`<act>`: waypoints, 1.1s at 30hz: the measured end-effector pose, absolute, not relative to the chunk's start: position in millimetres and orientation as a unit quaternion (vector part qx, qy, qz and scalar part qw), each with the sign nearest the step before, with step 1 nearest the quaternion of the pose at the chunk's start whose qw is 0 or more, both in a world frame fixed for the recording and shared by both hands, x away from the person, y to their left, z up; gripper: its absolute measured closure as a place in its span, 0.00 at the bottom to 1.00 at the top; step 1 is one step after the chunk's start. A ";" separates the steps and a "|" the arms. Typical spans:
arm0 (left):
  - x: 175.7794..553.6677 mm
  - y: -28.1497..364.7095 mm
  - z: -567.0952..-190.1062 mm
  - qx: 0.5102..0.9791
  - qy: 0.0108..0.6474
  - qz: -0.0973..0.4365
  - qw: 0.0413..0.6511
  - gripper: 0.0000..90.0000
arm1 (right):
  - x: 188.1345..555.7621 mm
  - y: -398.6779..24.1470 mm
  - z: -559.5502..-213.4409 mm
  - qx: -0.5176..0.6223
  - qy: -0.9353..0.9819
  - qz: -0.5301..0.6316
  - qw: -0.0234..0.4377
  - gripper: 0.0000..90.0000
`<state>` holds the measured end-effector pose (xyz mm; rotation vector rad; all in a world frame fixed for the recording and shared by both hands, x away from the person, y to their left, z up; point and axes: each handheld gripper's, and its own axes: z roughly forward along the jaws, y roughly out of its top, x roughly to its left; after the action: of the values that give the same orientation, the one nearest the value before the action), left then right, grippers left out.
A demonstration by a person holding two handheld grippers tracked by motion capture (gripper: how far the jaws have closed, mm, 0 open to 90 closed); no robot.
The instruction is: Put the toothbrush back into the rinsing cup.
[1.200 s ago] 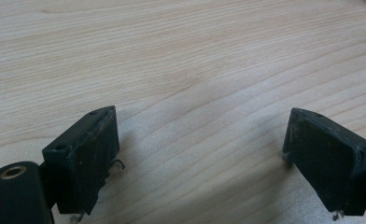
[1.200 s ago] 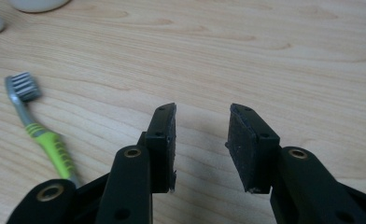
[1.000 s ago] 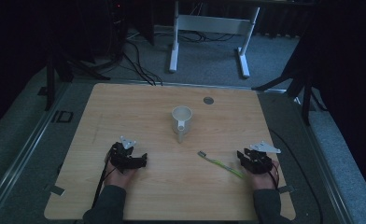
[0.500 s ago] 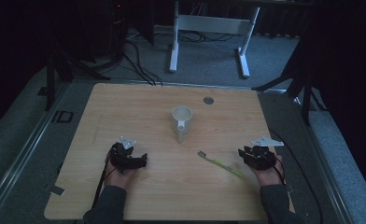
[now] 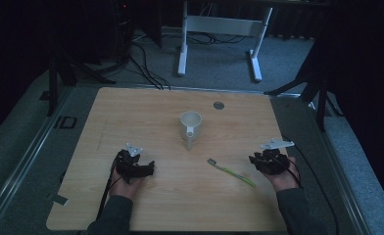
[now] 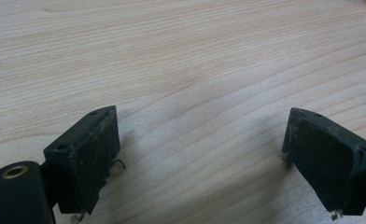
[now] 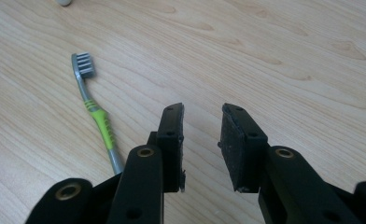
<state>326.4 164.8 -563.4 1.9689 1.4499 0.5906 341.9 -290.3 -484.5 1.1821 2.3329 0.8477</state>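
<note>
A white mug [image 5: 190, 125] stands upright in the middle of the wooden table [image 5: 131, 112], its handle towards me. A green and grey toothbrush [image 5: 230, 172] lies flat to the mug's near right, bristle head towards the mug. My right gripper [image 5: 266, 161] rests just right of the handle end, apart from it. In the right gripper view its jaws [image 7: 202, 116] stand a narrow gap apart with nothing between them, and the toothbrush [image 7: 97, 114] lies to their left. My left gripper [image 5: 136, 166] sits on the near left of the table; its jaws [image 6: 200, 126] are wide open over bare wood.
A small dark round disc [image 5: 219, 105] lies near the table's far edge. Beyond the table a white desk frame [image 5: 219, 29] stands on grey carpet with cables [image 5: 141, 58] on it. A tape strip [image 5: 59, 199] sits at the near-left edge.
My right gripper has shifted slightly right and away from the toothbrush's handle end. The toothbrush, mug and left gripper have stayed in place.
</note>
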 end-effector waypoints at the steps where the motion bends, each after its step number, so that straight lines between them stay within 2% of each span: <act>1: 326.3 164.7 -563.4 0.745 0.548 0.223 0.308 0.13 | 343.1 -289.8 -483.7 0.418 0.836 0.299 0.195 0.77; 33: 325.7 164.5 -563.3 0.745 0.548 0.223 0.307 0.13 | 363.6 -265.8 -471.7 0.368 0.885 0.237 0.159 0.78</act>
<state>325.7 164.5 -563.3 1.9701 1.4505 0.5896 363.6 -265.8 -471.7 1.0510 2.5296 0.6787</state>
